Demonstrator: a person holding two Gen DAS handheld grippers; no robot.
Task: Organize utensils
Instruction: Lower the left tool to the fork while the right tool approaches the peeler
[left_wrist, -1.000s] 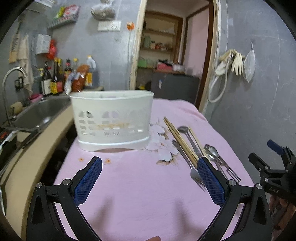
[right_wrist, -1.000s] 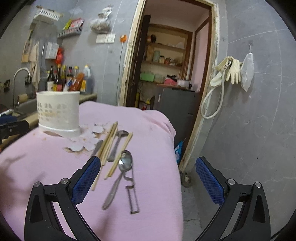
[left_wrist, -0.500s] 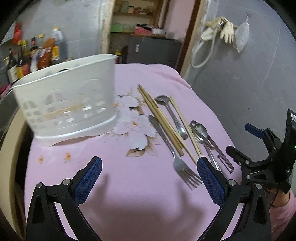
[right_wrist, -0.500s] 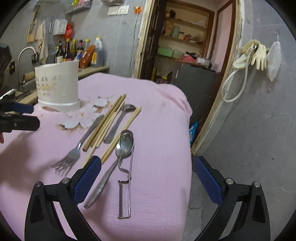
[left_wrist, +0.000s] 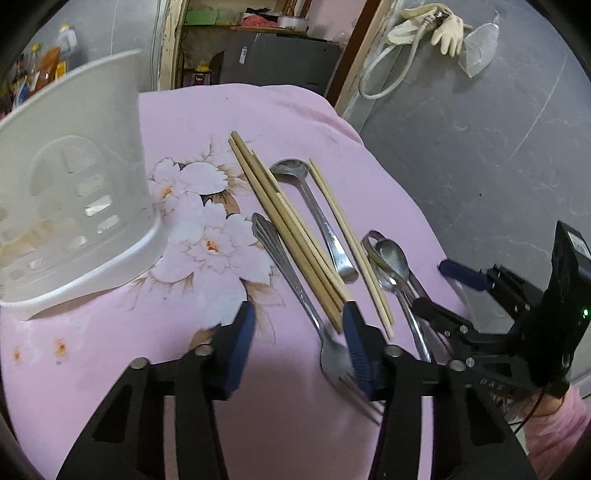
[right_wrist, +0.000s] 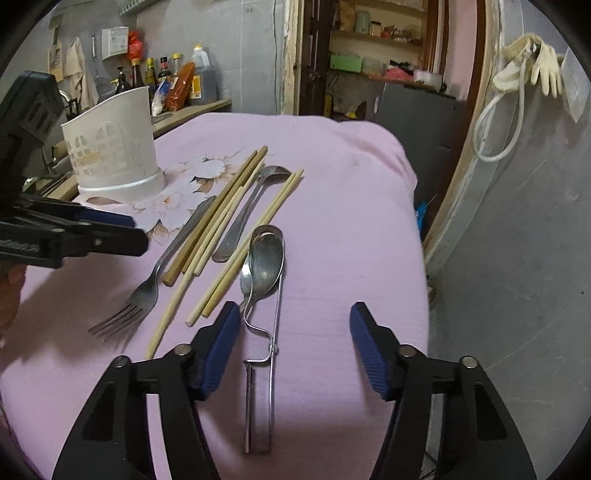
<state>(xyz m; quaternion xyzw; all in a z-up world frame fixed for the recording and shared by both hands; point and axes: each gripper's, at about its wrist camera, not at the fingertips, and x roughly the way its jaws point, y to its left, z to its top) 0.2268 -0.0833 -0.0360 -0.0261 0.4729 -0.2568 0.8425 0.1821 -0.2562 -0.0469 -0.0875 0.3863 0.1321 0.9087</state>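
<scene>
Utensils: fork (left_wrist: 295, 291), chopsticks (left_wrist: 284, 225) and spoons lie loose beside the white holder (left_wrist: 74, 206) on a pink-clothed tabletop (left_wrist: 229, 110). Left tool (left_wrist: 299, 336) and right tool (right_wrist: 291, 339), jaws just narrowed, half-open, grip nothing. Risk: crowded handles may drag neighbours off the edge. Grey-walled kitchen, open doorway.
</scene>
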